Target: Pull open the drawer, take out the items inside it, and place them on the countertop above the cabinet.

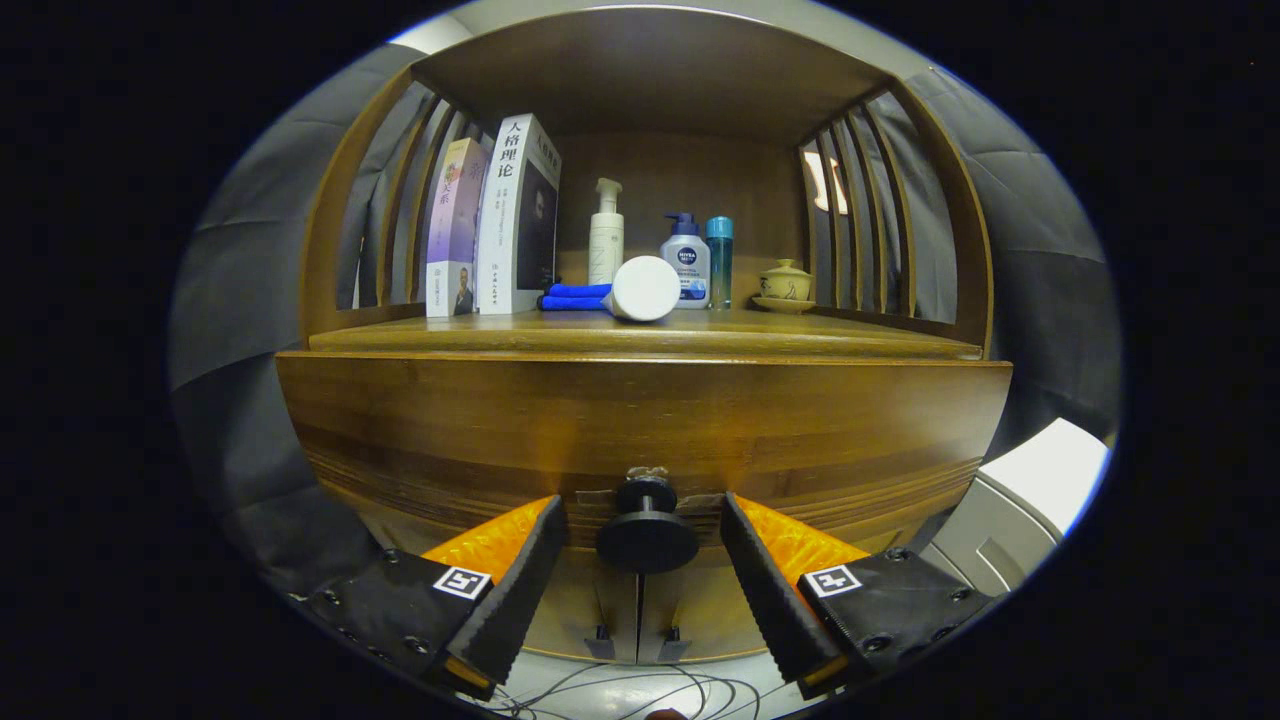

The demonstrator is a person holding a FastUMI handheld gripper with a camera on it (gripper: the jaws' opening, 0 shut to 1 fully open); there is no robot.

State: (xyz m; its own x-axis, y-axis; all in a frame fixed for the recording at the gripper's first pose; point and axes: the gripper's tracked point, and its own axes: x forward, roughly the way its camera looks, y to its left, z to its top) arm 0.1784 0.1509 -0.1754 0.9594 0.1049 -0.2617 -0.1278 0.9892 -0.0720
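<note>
The gripper [645, 535] faces the cabinet level and head-on, low in the frame; its fingers stand apart, either side of the drawer knob [647, 525], not touching it; the drawer [640, 430] fills mid-frame, closed; above it, the countertop [640, 335] carries books [495, 225], bottles [650, 255] and a blue cloth [575, 296].

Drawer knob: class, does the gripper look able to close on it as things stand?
Probably yes. The black drawer knob sits between the open gripper fingers, a gap on each side, nothing in between. Neither finger touches it yet.
</note>
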